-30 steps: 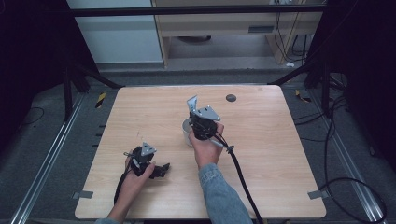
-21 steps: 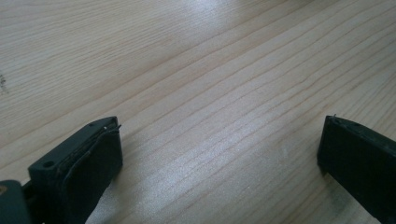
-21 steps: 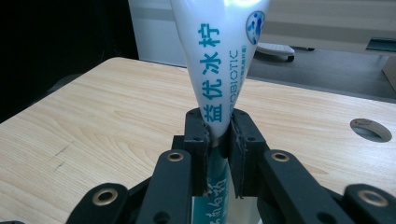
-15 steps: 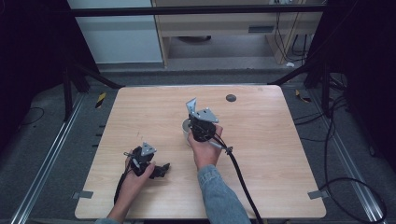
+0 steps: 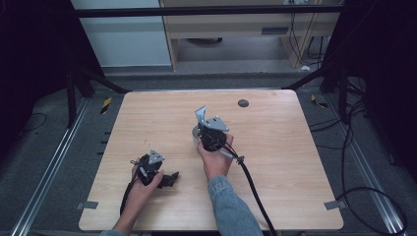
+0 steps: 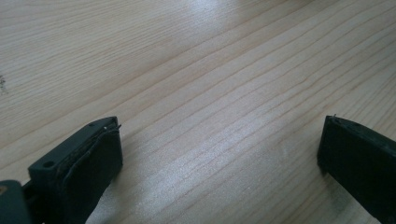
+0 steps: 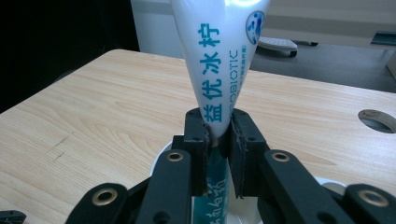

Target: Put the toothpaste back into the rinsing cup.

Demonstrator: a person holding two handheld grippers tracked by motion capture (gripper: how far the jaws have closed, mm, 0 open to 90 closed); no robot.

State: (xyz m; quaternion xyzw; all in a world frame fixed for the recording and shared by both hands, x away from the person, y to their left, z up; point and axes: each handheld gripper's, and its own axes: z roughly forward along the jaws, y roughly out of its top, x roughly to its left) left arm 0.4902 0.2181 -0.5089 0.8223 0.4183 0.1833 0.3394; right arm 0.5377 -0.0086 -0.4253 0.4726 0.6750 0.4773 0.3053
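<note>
Little is changed since the earlier frames: both grippers are found at nearly the same places on the table, and the right one is kept clamped.

High view. The wooden table (image 5: 295, 147) is seen from above, with a dark round hole (image 5: 243, 103) near its far edge. The left gripper (image 5: 171, 179) is held low at the near left part of the tabletop, its jaws pointing to the right. The right gripper (image 5: 200, 132) is held near the middle of the table, its grey plate on top, above a white cup (image 5: 196, 132) that is largely covered by it. The cable (image 5: 253, 189) is trailed from it back toward the near edge, beside a denim sleeve (image 5: 231, 209).

Left gripper view. The left gripper (image 6: 219, 154) is shown with its two black jaws spread wide apart; nothing but bare wood grain lies between them.

Right gripper view. The right gripper (image 7: 218, 140) is shown with its jaws pressed together on a white tube (image 7: 219, 51) printed with teal characters. The tube is pinched at its narrow lower part, stands roughly upright, and widens upward. Its lower end reaches down into the white cup (image 7: 161, 156), whose rim is glimpsed behind the jaws. The round hole (image 7: 377, 119) appears at the right.
</note>
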